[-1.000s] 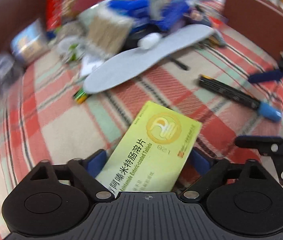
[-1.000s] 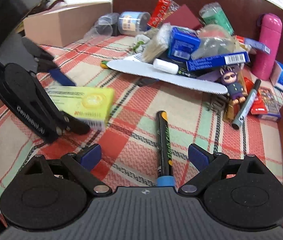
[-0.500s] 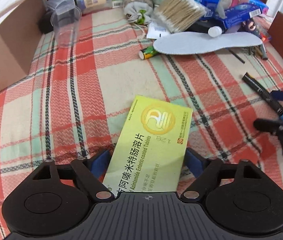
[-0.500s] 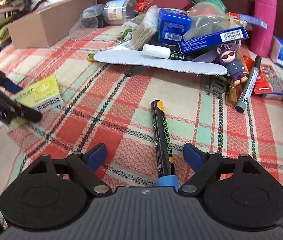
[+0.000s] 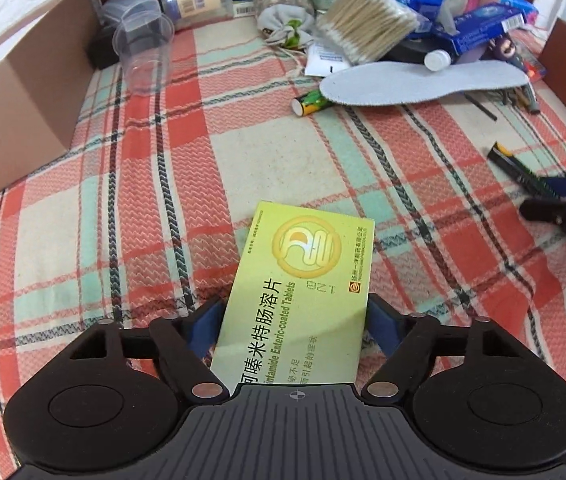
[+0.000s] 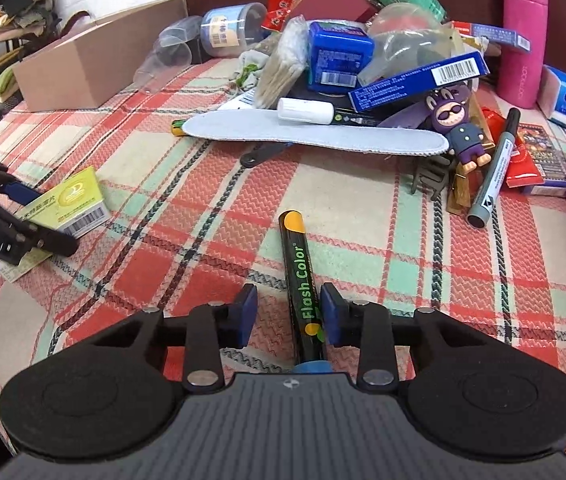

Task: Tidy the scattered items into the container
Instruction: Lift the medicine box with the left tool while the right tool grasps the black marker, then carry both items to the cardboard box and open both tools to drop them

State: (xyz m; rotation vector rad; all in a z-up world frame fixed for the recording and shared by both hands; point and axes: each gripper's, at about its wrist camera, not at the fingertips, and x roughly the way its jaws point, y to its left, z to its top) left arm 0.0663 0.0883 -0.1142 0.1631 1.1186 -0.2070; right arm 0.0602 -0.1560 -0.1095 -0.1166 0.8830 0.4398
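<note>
I had the left gripper clamped on the yellow-green tablet box, its far end low over the plaid cloth near the middle of the bed-like surface. The right gripper sat half-closed around the black marker: the right pad looked to be touching it, the left pad stood clear, so nothing was gripped yet.

To do the pickup well, I judged I should centre the marker between the pads before squeezing, or it might roll away. The box should go towards the cardboard box at the left edge, presumably the container.

The marker's blue cap was mostly hidden under the gripper body. I couldn't see inside the cardboard box. Whether the tablet box rested on the cloth or hung above it, I couldn't tell.
</note>
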